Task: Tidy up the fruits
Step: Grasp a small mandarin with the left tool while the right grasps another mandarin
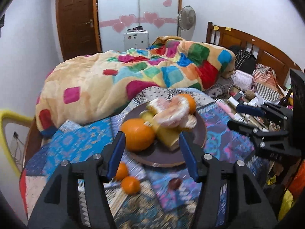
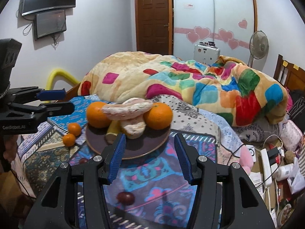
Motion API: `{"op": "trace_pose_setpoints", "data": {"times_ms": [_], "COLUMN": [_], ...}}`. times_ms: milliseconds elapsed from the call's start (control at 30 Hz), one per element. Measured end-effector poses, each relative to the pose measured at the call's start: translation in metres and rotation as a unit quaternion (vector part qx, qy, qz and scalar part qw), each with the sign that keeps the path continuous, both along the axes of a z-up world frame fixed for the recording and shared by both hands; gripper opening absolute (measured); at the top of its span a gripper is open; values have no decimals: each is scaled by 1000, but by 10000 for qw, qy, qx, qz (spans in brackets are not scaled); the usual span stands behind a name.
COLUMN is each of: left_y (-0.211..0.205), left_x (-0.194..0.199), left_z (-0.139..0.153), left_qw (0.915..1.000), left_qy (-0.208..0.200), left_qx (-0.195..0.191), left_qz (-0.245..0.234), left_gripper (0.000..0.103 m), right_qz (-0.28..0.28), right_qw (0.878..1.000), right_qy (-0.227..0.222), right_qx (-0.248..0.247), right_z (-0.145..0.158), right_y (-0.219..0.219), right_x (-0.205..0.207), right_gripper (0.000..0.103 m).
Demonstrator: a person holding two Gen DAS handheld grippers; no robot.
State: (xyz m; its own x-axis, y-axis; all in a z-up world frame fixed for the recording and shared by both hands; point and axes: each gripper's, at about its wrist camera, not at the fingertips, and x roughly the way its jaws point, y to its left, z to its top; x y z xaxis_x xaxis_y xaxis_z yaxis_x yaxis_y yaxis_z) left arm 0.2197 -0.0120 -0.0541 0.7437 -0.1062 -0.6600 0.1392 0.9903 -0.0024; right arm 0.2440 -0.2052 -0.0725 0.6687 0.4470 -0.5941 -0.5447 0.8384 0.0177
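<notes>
A brown plate (image 2: 152,145) on the patterned bedspread holds two big oranges (image 2: 159,116), peeled pomelo pieces (image 2: 127,110) and a yellow fruit (image 2: 112,128). In the left wrist view the plate (image 1: 162,156) holds an orange (image 1: 138,134) and blurred pomelo (image 1: 171,112). Two small oranges (image 2: 71,134) lie left of the plate, also in the left view (image 1: 130,184). A dark plum (image 2: 125,198) lies between the right gripper's arms; the left view shows it too (image 1: 174,183). My left gripper (image 1: 152,152) is open and empty over the plate's near edge. My right gripper (image 2: 150,156) is open and empty near the plate.
A bulky multicoloured blanket (image 2: 171,80) lies behind the plate. Cables, a power strip (image 2: 266,166) and clutter fill the right side of the bed. The wooden headboard (image 1: 247,43) is at the far right. A yellow rail (image 1: 11,118) is on the left.
</notes>
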Motion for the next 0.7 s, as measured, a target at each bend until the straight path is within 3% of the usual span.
{"op": "trace_pose_setpoints", "data": {"times_ms": [233, 467, 700], "left_y": [31, 52, 58], "left_x": [-15, -1, 21], "left_z": [-29, -61, -80], "left_qw": [9991, 9973, 9957], "left_qy": [371, 643, 845], "left_qx": [74, 88, -192], "left_qz": [190, 352, 327], "left_gripper": [61, 61, 47], "right_qz": [165, 265, 288], "right_qw": [9998, 9993, 9990], "right_qy": [125, 221, 235], "right_qx": [-17, -150, -229], "right_z": [-11, -25, -34], "right_y": [17, 28, 32], "right_x": [-7, -4, 3], "right_gripper": [49, 49, 49]}}
